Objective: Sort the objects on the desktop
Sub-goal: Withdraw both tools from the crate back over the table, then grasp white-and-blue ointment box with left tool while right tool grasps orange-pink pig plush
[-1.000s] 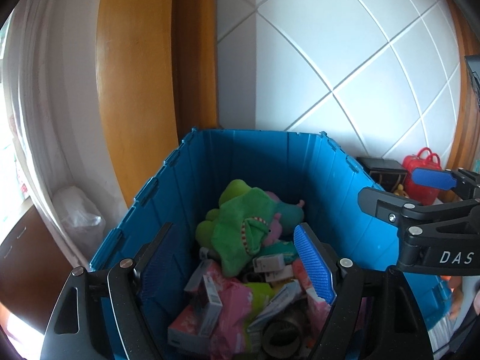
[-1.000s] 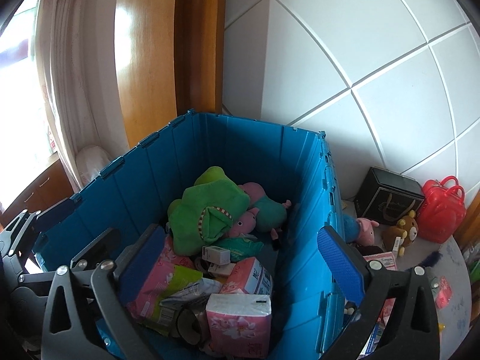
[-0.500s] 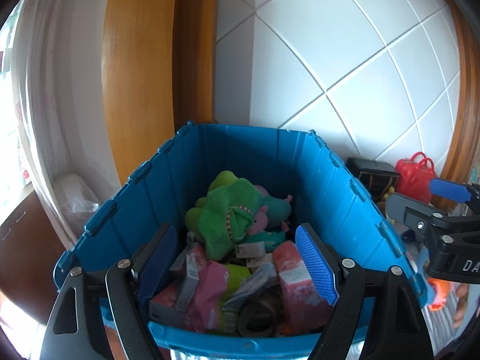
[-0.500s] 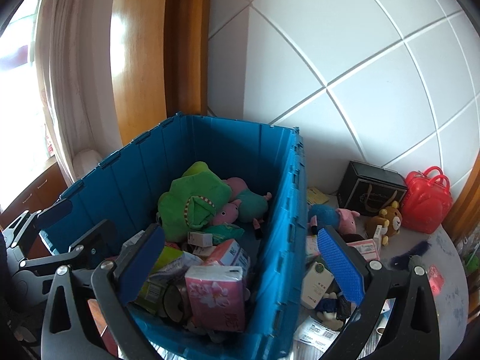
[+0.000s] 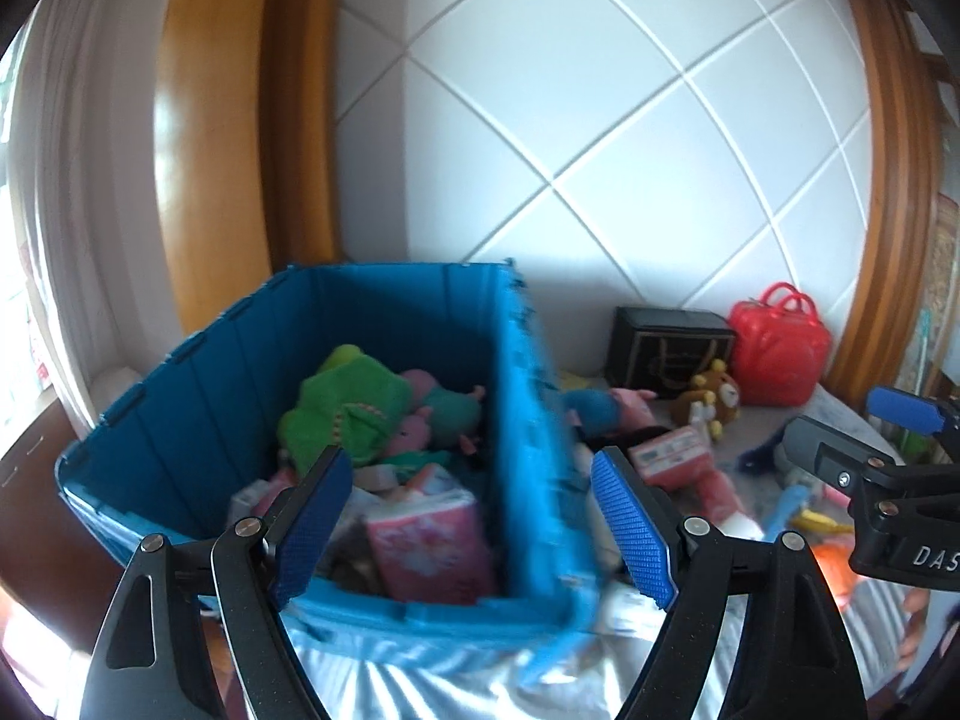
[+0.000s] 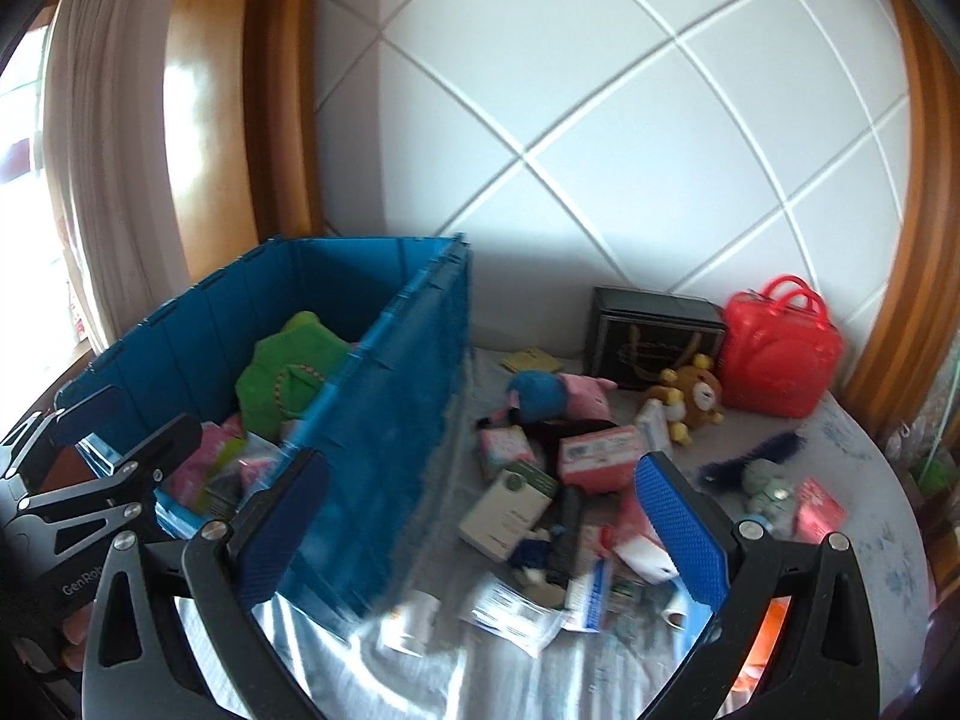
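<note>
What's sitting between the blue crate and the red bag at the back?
In the right wrist view, between the blue crate and the red bag: a black box, a pig plush, a bear plush.

Crate [image 6: 390,420] at left on the desk [image 6: 852,540], plush toys [image 5: 354,414] and packets [image 5: 429,534] inside. Loose boxes [image 6: 510,510] right of it. Bag [image 6: 774,354] and case [image 6: 651,336] far right, by wall.
</note>
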Available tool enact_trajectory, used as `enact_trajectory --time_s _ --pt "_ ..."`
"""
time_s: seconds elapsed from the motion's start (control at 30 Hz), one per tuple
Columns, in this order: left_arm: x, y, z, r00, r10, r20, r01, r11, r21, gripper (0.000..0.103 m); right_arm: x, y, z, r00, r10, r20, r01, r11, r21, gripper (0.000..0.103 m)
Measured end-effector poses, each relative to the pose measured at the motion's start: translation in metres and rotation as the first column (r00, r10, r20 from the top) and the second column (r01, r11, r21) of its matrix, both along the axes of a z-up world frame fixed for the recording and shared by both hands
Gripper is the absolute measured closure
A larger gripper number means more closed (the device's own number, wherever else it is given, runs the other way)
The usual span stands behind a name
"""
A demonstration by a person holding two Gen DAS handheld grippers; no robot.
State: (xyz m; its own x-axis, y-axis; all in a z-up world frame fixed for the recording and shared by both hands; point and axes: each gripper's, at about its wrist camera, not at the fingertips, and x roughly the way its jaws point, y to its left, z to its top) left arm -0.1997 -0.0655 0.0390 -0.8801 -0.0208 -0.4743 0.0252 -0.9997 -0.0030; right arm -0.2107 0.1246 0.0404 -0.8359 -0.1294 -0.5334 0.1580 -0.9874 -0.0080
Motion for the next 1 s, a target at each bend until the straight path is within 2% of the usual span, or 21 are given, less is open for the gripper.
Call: enact_trajectory --time_s 0.2,0.3,0.47,0.63,0.8,0.9,1.0 --pt "0.013 0.090 -0.029 0.996 -0.077 0.051 0.078 0.997 -0.005 0.020 0.030 0.106 -0.032 0.993 -0.105 0.058 0.106 0.994 -0.011 0.000" --pt "0.015 0.128 -0.055 0.989 -0.110 0.100 0.113 0.993 -0.021 0.020 0.040 0.151 -0.054 0.982 -0.159 0.099 0.162 0.987 -0.020 0.000" --pt "0.007 0.164 -0.108 0.974 -0.096 0.206 0.110 0.992 -0.056 0.020 0.045 0.211 -0.099 0.955 -0.237 0.179 0.251 0.966 -0.064 0.000" --pt "-0.012 0.181 -0.162 0.952 -0.090 0.293 0.122 0.988 -0.091 0.020 0.037 0.243 -0.152 0.913 -0.300 0.277 0.333 0.939 -0.080 0.000" --pt "-0.041 0.187 -0.205 0.922 -0.111 0.372 0.145 0.987 -0.066 0.020 0.015 0.250 -0.193 0.872 -0.322 0.368 0.365 0.930 -0.051 0.000" --pt "-0.058 0.190 -0.223 0.900 -0.146 0.411 0.177 0.983 -0.040 0.020 0.006 0.256 -0.210 0.856 -0.347 0.383 0.388 0.921 -0.033 0.000" --pt "-0.072 0.195 -0.239 0.889 -0.164 0.427 0.193 0.981 -0.023 0.020 0.008 0.274 -0.225 0.831 -0.389 0.398 0.437 0.899 -0.034 0.000"
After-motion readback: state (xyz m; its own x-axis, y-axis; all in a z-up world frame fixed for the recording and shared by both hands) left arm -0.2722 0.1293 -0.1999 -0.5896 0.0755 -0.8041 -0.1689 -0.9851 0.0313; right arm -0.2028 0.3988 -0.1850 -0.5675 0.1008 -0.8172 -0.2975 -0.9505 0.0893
